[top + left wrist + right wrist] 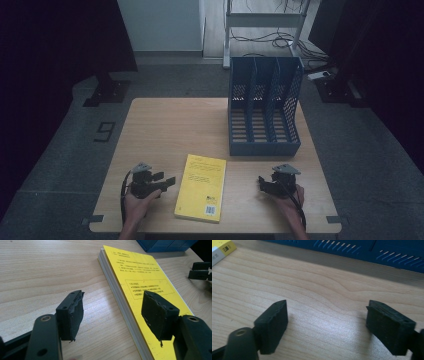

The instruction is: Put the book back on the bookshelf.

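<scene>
now the left gripper [167, 180] and right gripper [262, 183] are both sitting with jaws apart, holding nothing; the one yellow book [201, 186] is lying flat between them, near the one blue file rack [264, 107] with three slots. a thin edge pinch is risking pages splaying or the book slipping

Glossy yellow paper book [200, 187] (matt wood-grain table [165, 125])
</scene>
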`<state>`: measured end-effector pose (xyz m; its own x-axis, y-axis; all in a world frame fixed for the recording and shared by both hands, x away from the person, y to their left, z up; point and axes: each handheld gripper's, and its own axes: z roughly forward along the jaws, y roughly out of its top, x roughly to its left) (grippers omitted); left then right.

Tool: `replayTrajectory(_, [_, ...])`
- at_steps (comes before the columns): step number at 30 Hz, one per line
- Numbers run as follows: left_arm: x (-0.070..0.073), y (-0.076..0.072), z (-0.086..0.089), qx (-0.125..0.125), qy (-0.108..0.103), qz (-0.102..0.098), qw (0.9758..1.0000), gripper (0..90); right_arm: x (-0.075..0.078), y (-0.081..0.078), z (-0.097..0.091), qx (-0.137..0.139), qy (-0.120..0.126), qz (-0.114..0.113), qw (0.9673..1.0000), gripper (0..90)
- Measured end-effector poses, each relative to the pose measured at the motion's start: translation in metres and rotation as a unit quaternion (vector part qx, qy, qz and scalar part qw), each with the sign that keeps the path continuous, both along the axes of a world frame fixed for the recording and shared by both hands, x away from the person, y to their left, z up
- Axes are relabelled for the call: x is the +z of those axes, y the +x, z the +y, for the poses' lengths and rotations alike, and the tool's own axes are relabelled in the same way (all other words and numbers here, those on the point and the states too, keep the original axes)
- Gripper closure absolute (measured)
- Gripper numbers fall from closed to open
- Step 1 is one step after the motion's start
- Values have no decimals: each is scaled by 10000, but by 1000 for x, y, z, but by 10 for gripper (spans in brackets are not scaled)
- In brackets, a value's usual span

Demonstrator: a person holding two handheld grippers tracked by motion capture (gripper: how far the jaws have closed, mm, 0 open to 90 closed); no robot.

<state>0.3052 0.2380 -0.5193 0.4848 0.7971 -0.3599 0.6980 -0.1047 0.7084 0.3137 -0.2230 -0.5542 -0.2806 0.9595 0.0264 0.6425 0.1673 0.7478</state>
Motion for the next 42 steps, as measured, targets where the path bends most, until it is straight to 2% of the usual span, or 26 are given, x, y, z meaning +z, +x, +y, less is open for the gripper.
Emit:
replayTrajectory(1, [0, 0, 0, 0, 0, 0, 10000, 340, 0, 0, 0, 0, 0, 0, 10000, 191])
replayTrajectory(2, [0, 0, 1, 4, 8, 9, 10000, 340, 2, -1, 1, 19, 114, -35, 9999, 194])
replayTrajectory(5, [0, 0, 1, 8, 11, 7, 10000, 339, 4, -3, 5, 17, 72, -145, 9999, 195])
replayTrajectory(9, [-2, 1, 0, -6, 27, 24, 10000, 339, 7, -4, 8, 90, 148, -209, 9996, 195])
replayTrajectory(16, [-2, 1, -1, -2, 25, 26, 10000, 339, 15, -5, 16, 239, 397, -295, 9985, 197])
replayTrajectory(26, [-1, 0, -1, -12, -5, 39, 10000, 339, 26, -7, 34, 468, 482, -383, 9970, 197])
replayTrajectory(34, [-1, 0, -2, -36, -32, 40, 10000, 339, 45, -4, 58, 672, 714, -571, 9935, 201])
replayTrajectory(38, [0, -1, -4, -61, -33, 33, 10000, 339, 54, -4, 69, 777, 734, -659, 9921, 198])
replayTrajectory(42, [-1, -1, -5, -64, -31, 49, 10000, 339, 58, -2, 78, 893, 799, -647, 9907, 195])
